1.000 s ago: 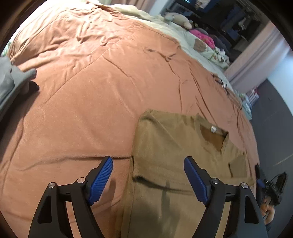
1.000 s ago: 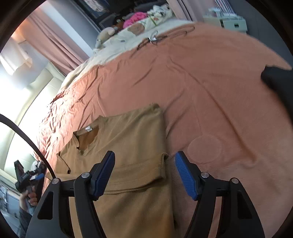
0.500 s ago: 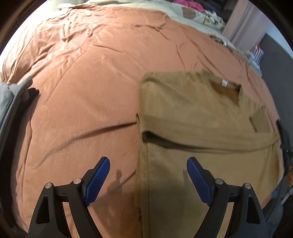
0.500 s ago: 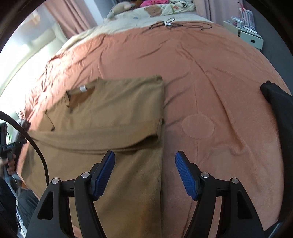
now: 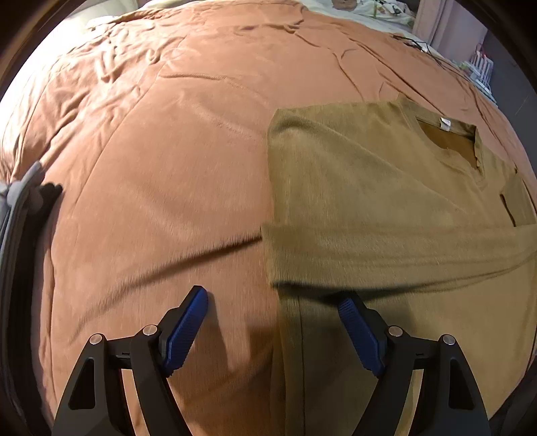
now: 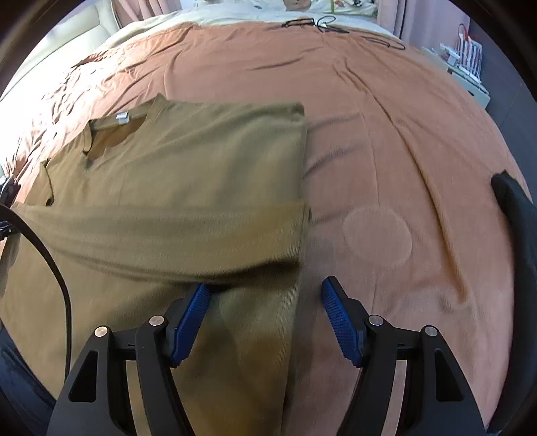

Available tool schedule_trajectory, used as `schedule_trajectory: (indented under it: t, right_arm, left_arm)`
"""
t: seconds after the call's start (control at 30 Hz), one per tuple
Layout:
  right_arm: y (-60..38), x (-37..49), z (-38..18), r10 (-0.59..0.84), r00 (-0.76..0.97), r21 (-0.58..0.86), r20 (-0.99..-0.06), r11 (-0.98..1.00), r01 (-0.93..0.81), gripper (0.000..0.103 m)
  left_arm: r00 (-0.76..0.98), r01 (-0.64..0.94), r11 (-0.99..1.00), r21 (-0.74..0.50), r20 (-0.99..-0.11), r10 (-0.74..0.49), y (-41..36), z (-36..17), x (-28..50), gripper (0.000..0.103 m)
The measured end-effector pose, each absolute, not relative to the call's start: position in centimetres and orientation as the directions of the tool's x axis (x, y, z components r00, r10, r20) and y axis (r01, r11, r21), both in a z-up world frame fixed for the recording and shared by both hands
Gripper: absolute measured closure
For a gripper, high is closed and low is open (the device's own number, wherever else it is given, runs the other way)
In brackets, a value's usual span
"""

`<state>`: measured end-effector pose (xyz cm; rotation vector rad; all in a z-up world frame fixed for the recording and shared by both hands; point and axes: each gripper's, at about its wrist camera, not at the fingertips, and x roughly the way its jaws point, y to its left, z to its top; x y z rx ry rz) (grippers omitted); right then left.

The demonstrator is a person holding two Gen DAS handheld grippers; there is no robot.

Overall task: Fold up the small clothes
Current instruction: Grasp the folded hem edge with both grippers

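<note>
An olive-brown T-shirt (image 5: 369, 187) lies flat on an orange-brown bedspread (image 5: 161, 167), its sides folded in and a sleeve laid across its middle. Its neck with a white label points away. My left gripper (image 5: 273, 332) is open and empty, straddling the shirt's left edge near the hem end. In the right wrist view the shirt (image 6: 188, 174) fills the left half. My right gripper (image 6: 265, 323) is open and empty, straddling the shirt's right edge below the folded sleeve.
A grey garment (image 5: 16, 208) lies at the left edge of the bedspread. A dark garment (image 6: 517, 214) lies at the right edge. Black cables (image 6: 322, 25) and pillows (image 6: 302, 5) sit at the far end of the bed. A black cord (image 6: 50, 265) crosses the shirt's left side.
Both grippers have dropped closer to the shirt and tilted down over its lower part. The shirt has not moved and both grippers stay open.
</note>
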<state>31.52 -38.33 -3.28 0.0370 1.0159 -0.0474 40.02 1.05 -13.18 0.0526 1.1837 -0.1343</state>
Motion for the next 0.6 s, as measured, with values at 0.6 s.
schedule_trajectory:
  t: [0.6]
  right_arm:
    - [-40.7, 36.4, -4.5, -0.031, 0.6, 0.049, -0.8, 0.992, 0.116, 0.041]
  left_arm:
    - [0.417, 0.144, 0.985, -0.098, -0.896, -0.15, 0.4, -12.8, 45.6, 0.046]
